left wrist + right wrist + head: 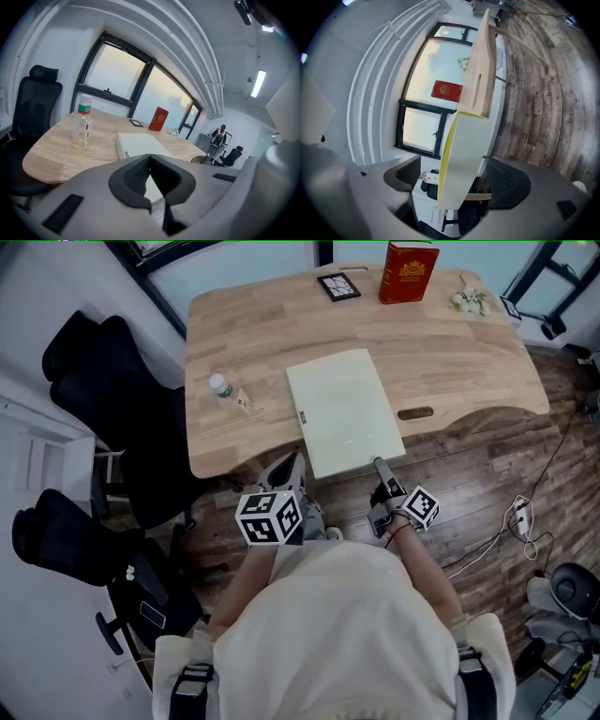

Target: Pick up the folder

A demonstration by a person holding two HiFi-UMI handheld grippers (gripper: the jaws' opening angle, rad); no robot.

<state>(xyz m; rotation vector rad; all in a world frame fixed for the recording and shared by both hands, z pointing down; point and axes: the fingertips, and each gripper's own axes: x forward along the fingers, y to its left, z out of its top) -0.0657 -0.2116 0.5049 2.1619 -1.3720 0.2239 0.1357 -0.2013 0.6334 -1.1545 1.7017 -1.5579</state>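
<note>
The pale cream folder (342, 418) lies flat on the wooden table (253, 334), its near end overhanging the front edge. My right gripper (380, 465) is at the folder's near right corner, rolled onto its side. In the right gripper view the folder (464, 154) stands between the wide-apart jaws of that gripper (457, 180), and the pads do not press on it. My left gripper (286, 468) sits just below the table edge by the folder's near left corner. In the left gripper view its tips (150, 157) meet, with the folder (140, 144) beyond them.
A small clear bottle (219, 387) with a green cap stands left of the folder. At the table's far edge are a red book (408, 271), a black frame (338, 286) and small flowers (467, 301). Black office chairs (103, 381) stand at the left. A power strip (520, 517) lies on the floor.
</note>
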